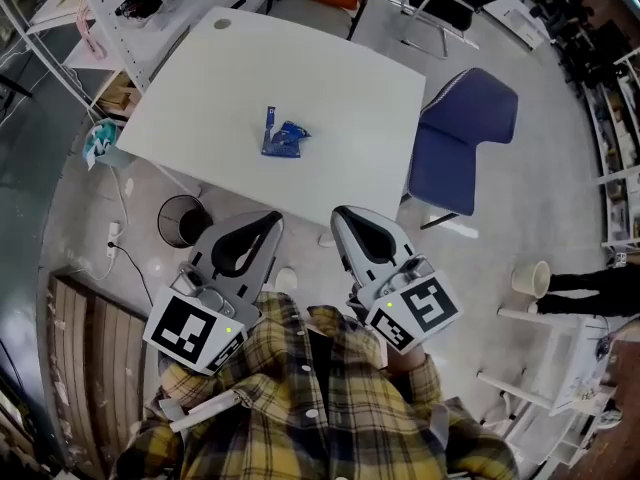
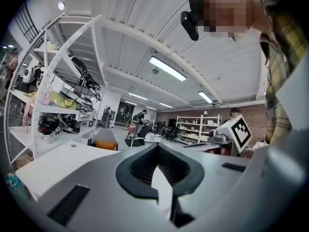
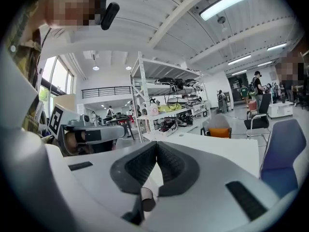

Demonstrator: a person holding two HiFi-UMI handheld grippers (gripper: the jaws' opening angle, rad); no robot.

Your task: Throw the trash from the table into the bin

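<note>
While both grippers hang short of the worktop's near edge, the head view lays it out: a smooth white worktop (image 1: 330, 78) with rounded corners. On it lies the trash (image 1: 285, 140) — crumpled glossy blue wrapper pieces near the middle, well apart from either tool. The bin (image 1: 183, 218), round black wire mesh, stands on the floor just off the near edge, close to the left gripper (image 1: 268, 220). The right gripper (image 1: 340, 214) sits alongside in the same matte grey shell, with a blue padded chair (image 1: 465, 133) off to its right.

Left gripper view: ribbed black pads meet at the tips, so the jaws are closed on nothing — only a teardrop hollow behind them.

Right gripper view: same story, jaws tip to tip and empty, with the flat white worktop beyond.
</note>
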